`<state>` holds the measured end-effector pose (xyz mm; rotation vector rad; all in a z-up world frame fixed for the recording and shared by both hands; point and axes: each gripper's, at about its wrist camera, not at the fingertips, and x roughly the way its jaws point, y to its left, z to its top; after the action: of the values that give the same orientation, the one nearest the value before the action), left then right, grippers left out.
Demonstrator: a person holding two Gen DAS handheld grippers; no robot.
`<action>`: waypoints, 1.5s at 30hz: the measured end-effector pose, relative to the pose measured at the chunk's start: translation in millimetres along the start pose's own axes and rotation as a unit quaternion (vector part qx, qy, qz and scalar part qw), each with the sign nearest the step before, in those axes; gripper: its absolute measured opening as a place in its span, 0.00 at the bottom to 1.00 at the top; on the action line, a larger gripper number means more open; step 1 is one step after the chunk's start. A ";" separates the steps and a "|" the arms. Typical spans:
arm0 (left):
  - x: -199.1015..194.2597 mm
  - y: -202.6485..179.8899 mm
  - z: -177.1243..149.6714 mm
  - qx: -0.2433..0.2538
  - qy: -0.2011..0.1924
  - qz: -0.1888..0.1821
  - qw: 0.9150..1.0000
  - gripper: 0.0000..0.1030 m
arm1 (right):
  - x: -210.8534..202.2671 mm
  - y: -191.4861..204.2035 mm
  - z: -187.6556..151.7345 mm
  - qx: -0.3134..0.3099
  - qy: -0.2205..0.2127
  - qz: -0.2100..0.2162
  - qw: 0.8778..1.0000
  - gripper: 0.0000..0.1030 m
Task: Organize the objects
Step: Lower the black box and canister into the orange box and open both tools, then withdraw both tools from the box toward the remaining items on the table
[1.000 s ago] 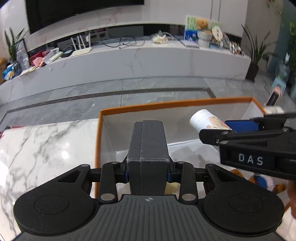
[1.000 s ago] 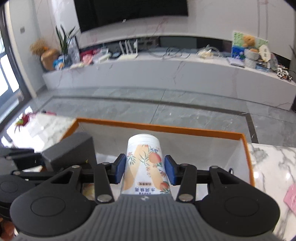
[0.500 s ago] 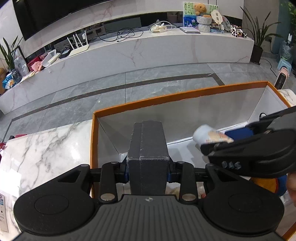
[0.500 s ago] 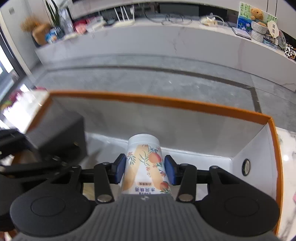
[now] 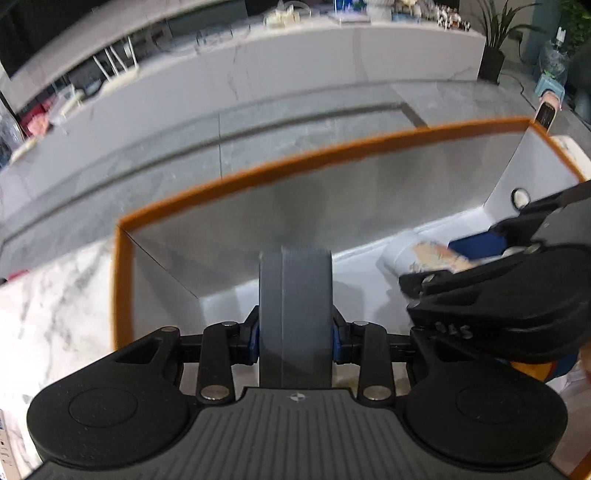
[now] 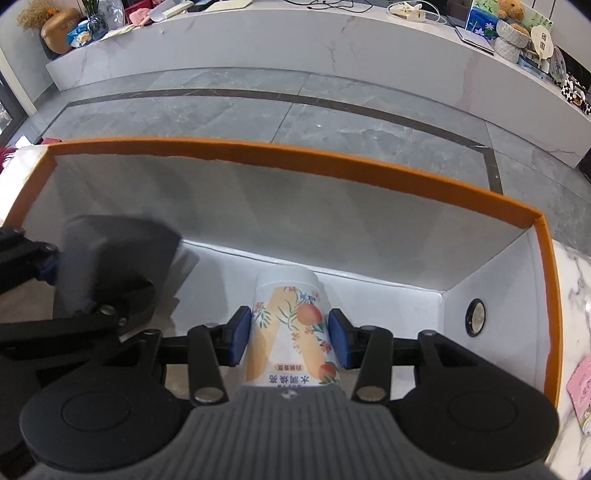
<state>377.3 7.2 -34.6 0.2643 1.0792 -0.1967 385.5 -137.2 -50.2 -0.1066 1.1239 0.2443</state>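
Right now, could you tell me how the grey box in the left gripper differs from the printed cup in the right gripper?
The grey box is plain, dark and flat-sided; the printed cup is white, round and carries a peach and flower pattern with text. The box sits at the left of the orange-rimmed box, the cup to its right. Both are clamped and held over its white floor.

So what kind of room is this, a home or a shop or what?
Most likely a home living room. A long white marble media bench runs along the wall, holding a teddy bear and trailing cables, and a potted plant stands on the grey tiled floor.
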 end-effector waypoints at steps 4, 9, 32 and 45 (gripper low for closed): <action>6.2 6.5 1.0 -0.014 0.019 -0.009 1.000 0.37 | 2.8 8.2 3.0 -0.022 0.002 -0.019 1.000 0.47; 20.7 12.7 5.4 -0.028 0.062 -0.023 0.997 0.37 | 3.7 7.1 0.9 -0.032 0.012 -0.027 0.999 0.48; -24.9 7.3 -3.0 -0.013 0.010 0.004 1.000 0.74 | -42.0 -12.2 -17.2 -0.013 -0.025 -0.049 0.998 0.66; -74.0 1.0 -23.8 -0.024 -0.047 0.038 0.998 0.89 | -79.9 9.6 -36.6 -0.013 -0.073 -0.067 0.995 0.69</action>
<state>323.5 17.6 20.5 0.2513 0.9775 -0.1134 318.3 -146.6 6.4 -0.1847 0.9631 0.1445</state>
